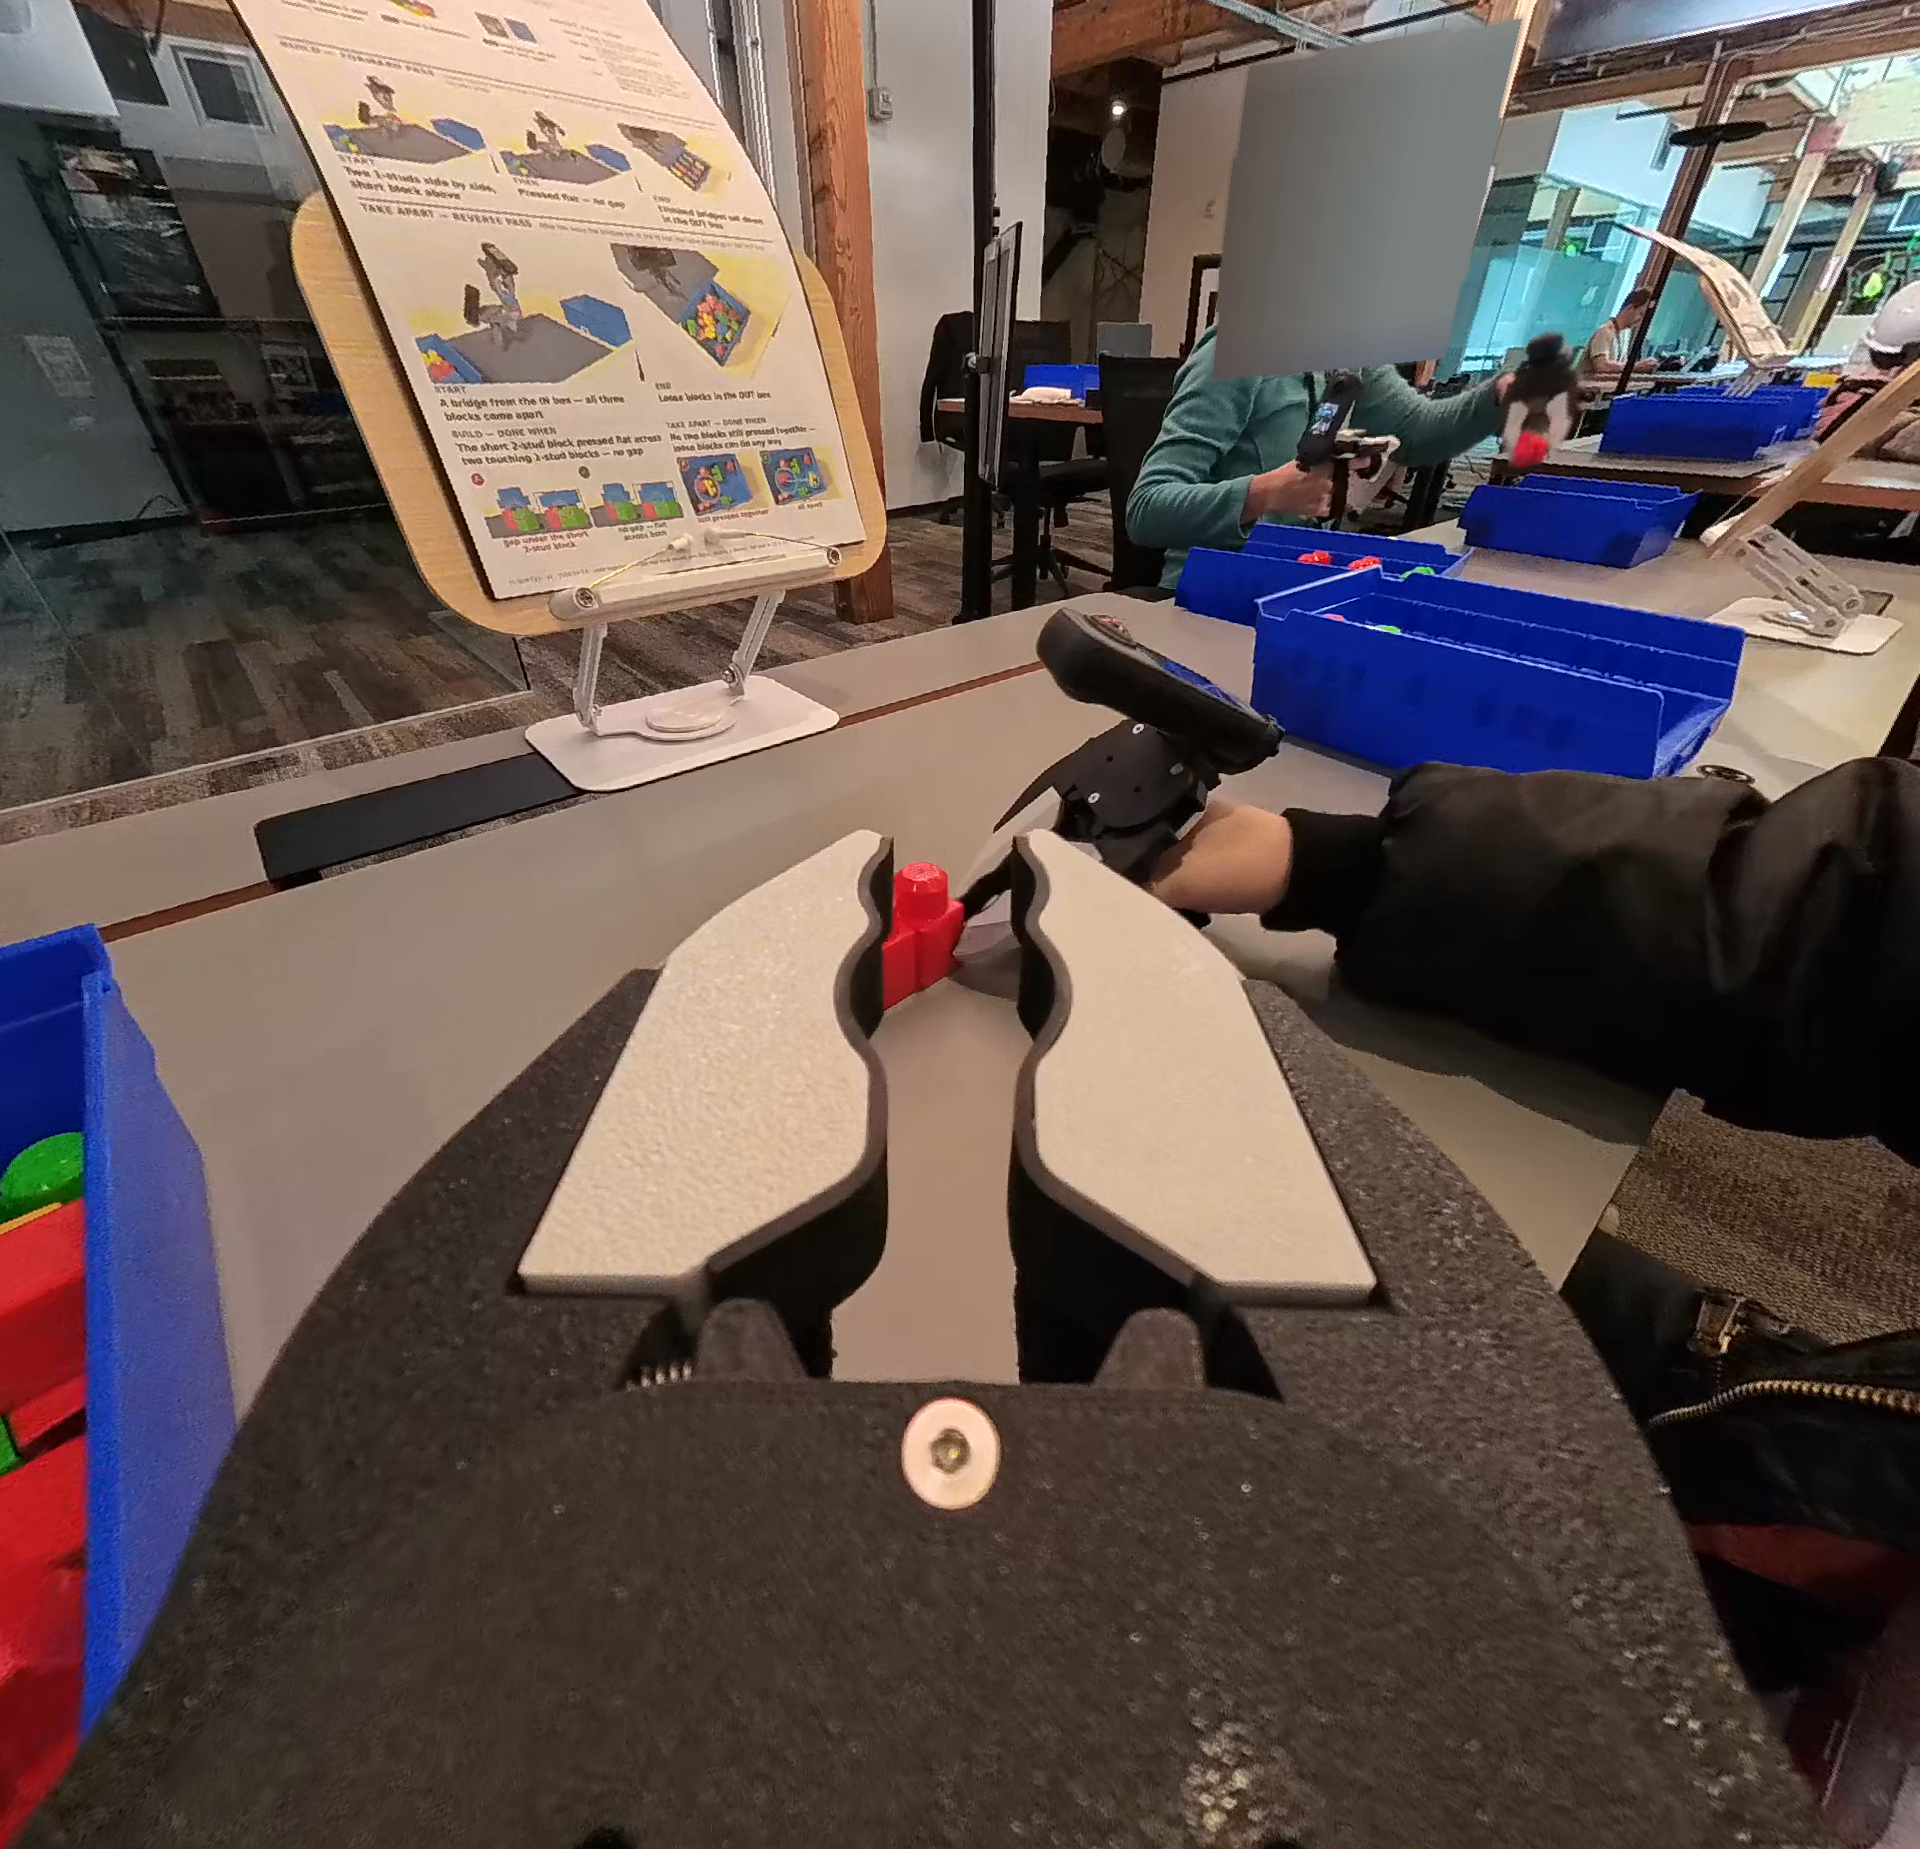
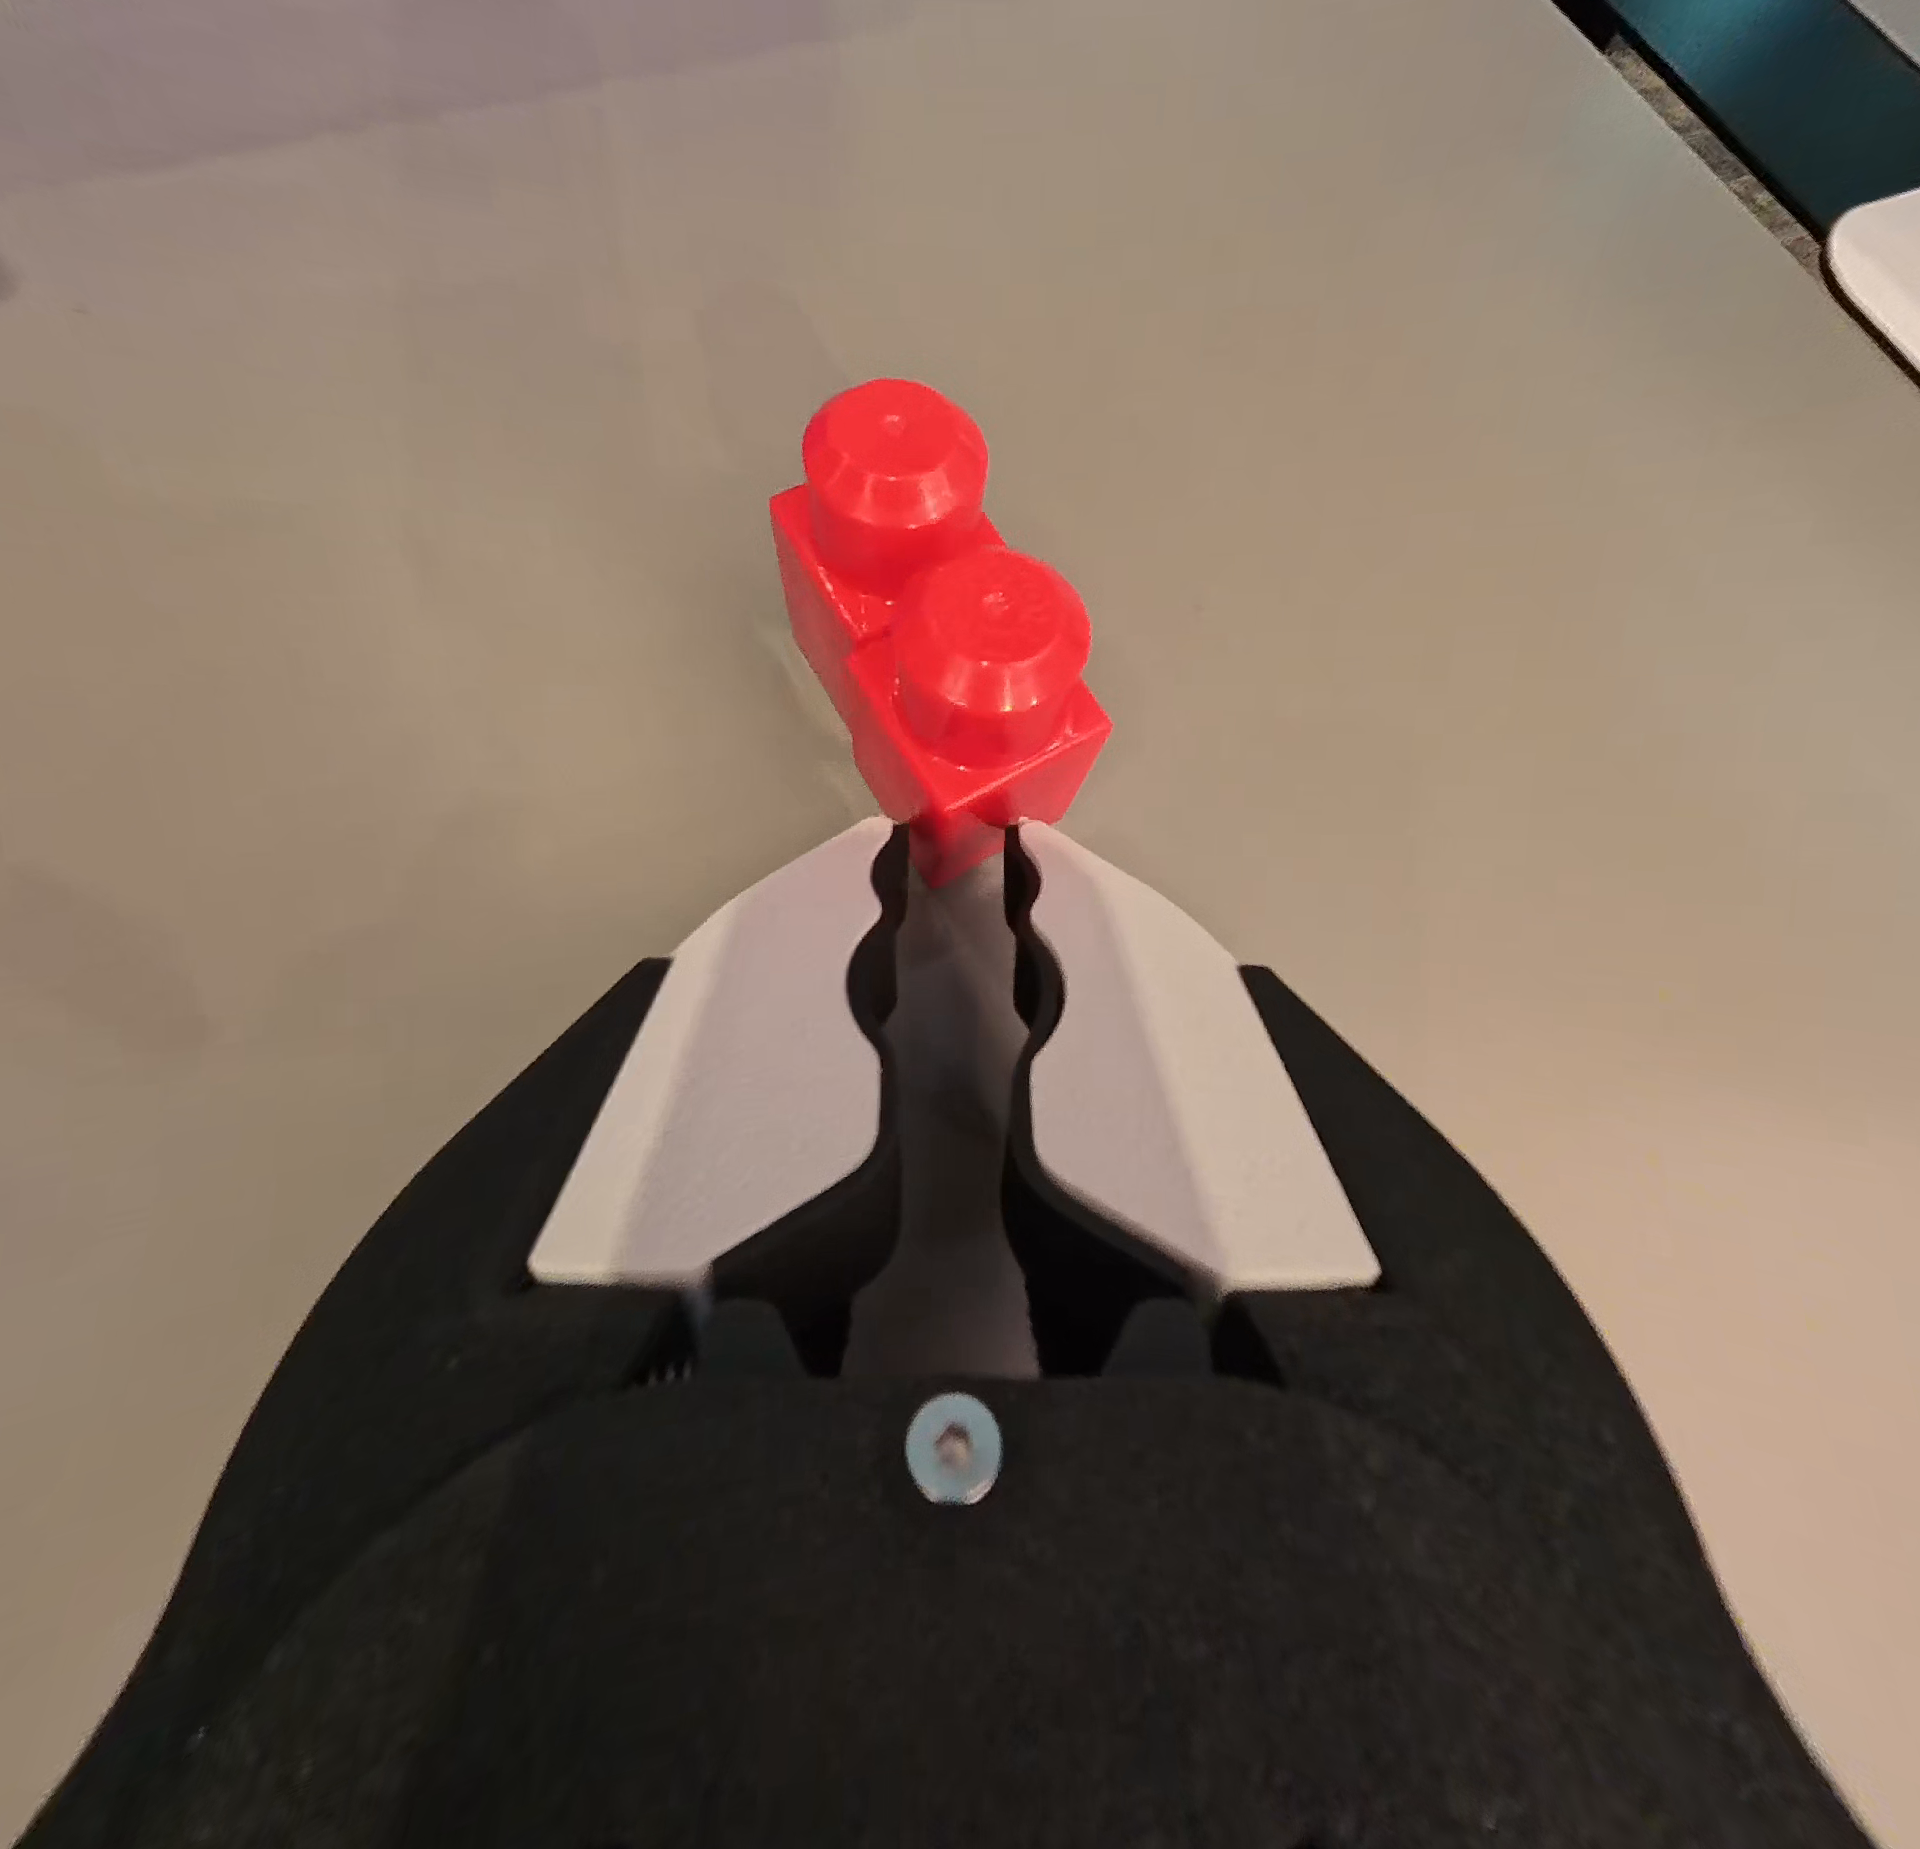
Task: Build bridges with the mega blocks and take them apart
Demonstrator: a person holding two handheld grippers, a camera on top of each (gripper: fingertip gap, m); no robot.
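Your right gripper point(image 2: 961, 838) pinches glossy red two-stud block point(image 2: 935, 625) by near corner, seemingly; left gripper point(image 1: 951, 854) jaws spread, block just beyond tips.

An open-plan office used as a data-collection workspace: exposed wooden beams point(image 1: 836, 241) and ceiling ducts at the top, glass partitions at left, office chairs point(image 1: 1049, 417) mid-frame, long grey surfaces point(image 1: 416, 968) carrying blue bins point(image 1: 1496, 687), and an instruction sheet on a stand point(image 1: 561, 272).

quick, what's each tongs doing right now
Left tongs: open, empty, red block just beyond its tips.
Right tongs: pinching the near corner of the red block, which sits on the table.
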